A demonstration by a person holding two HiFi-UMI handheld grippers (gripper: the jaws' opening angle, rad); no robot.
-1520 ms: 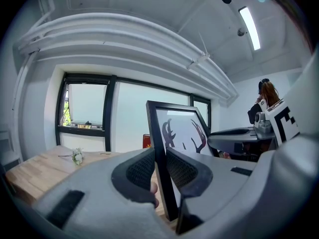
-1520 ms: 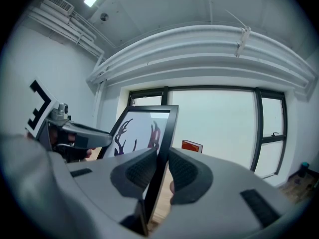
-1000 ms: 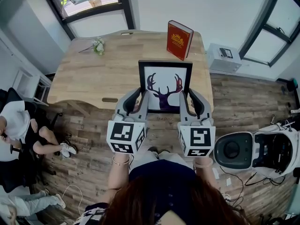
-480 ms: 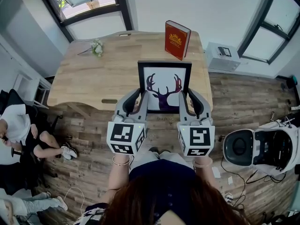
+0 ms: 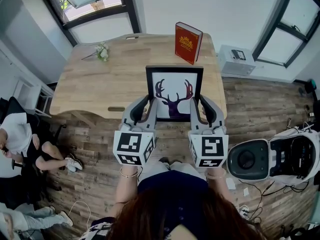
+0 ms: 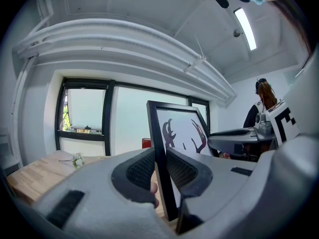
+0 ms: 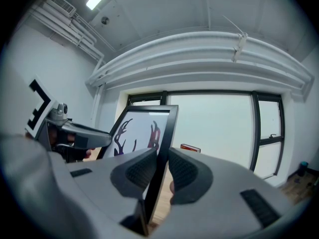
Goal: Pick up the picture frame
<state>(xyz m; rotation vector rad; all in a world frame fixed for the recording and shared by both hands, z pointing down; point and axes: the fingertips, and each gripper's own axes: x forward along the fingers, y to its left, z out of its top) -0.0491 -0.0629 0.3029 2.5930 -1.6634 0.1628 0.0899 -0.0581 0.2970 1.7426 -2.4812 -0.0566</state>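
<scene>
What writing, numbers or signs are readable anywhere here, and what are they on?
No text is legible.
On the red book: gold cover print, too small to read.
On the picture frame: a deer picture, no words.
On the marker cubes: black-and-white square patterns, no letters.
On the white box by the wall: dark panel, too blurred.

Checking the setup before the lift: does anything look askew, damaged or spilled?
Nothing stands out. The picture frame sits square, clamped at its sides by the left hand-held gripper and right hand-held gripper; the red book stands upright on the desk.
</scene>
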